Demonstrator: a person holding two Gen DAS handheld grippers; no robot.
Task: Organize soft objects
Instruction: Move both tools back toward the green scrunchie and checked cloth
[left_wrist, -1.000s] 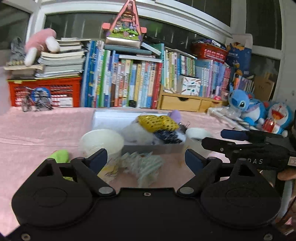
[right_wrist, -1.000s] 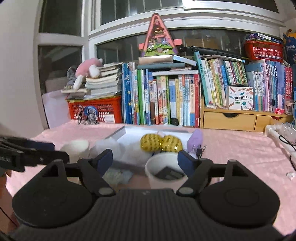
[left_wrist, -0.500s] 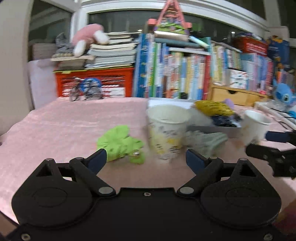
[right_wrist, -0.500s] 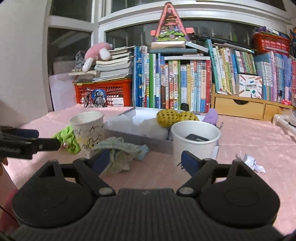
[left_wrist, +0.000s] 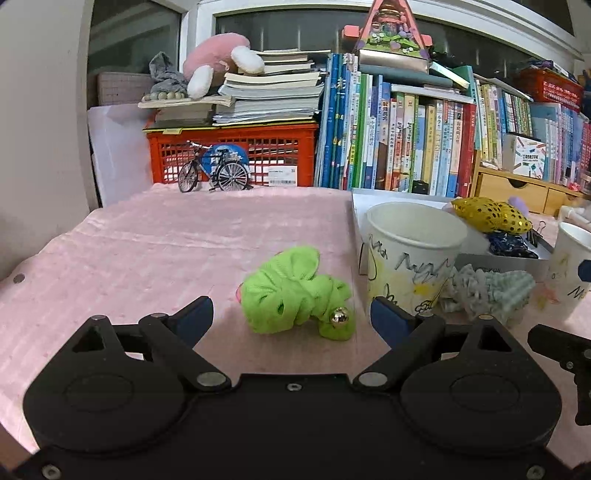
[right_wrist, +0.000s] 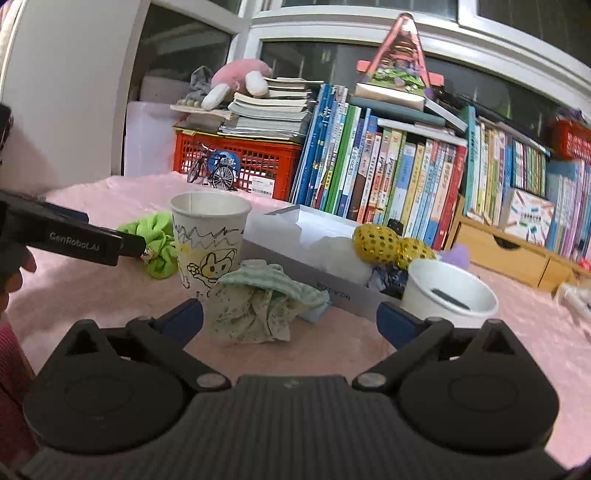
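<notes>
A green scrunchie (left_wrist: 295, 291) with a gold bead lies on the pink cloth, just ahead of my open left gripper (left_wrist: 291, 317); it also shows in the right wrist view (right_wrist: 157, 245). A pale green crumpled cloth (right_wrist: 258, 302) lies just ahead of my open right gripper (right_wrist: 290, 319); it also shows in the left wrist view (left_wrist: 487, 290). A white tray (right_wrist: 332, 273) holds a yellow sequined item (right_wrist: 391, 243), a dark blue item and white fluff. Both grippers are empty.
A doodled paper cup (left_wrist: 410, 258) stands right of the scrunchie, and a second cup (right_wrist: 448, 295) stands by the tray. Books (left_wrist: 406, 144), a red crate (left_wrist: 232, 155) and a toy bicycle (left_wrist: 214, 171) line the back edge.
My left gripper has swung left and come closer, so the green scrunchie is now centred between its fingers. My right gripper has turned left and lower toward the pale green cloth.
</notes>
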